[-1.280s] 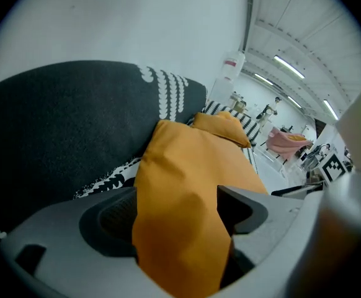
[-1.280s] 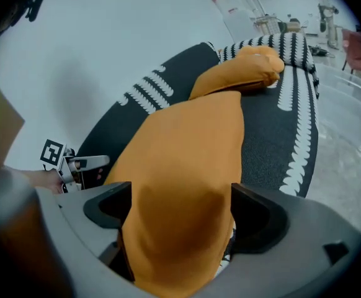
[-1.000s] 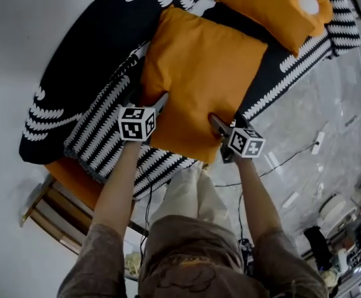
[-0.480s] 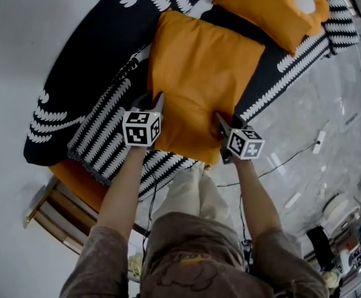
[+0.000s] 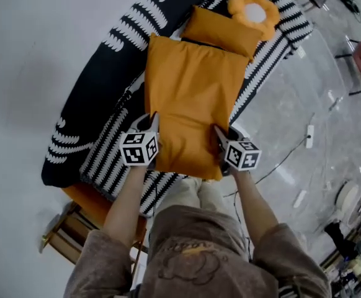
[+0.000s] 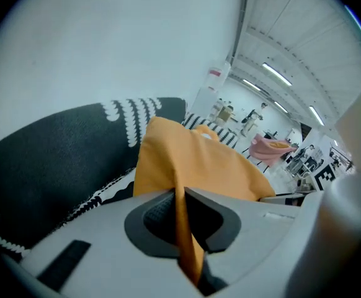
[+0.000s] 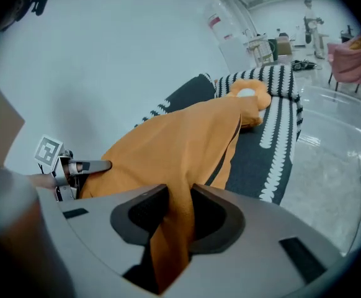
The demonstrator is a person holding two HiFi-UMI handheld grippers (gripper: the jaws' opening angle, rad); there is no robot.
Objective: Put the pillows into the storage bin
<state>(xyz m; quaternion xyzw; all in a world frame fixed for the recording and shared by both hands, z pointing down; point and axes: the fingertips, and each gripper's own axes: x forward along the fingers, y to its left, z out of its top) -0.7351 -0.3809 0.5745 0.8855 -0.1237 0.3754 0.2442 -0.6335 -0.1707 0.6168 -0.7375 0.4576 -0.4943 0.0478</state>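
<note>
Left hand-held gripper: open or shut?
Shut on the large orange pillow. The left hand-held gripper has just been closing, and the left gripper view shows its jaws pinching a fold of the pillow's fabric.

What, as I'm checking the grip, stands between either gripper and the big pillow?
Nothing visible. The left gripper and right gripper have just been closing and now pinch the big pillow directly at its near edge. No bin is in view.
</note>
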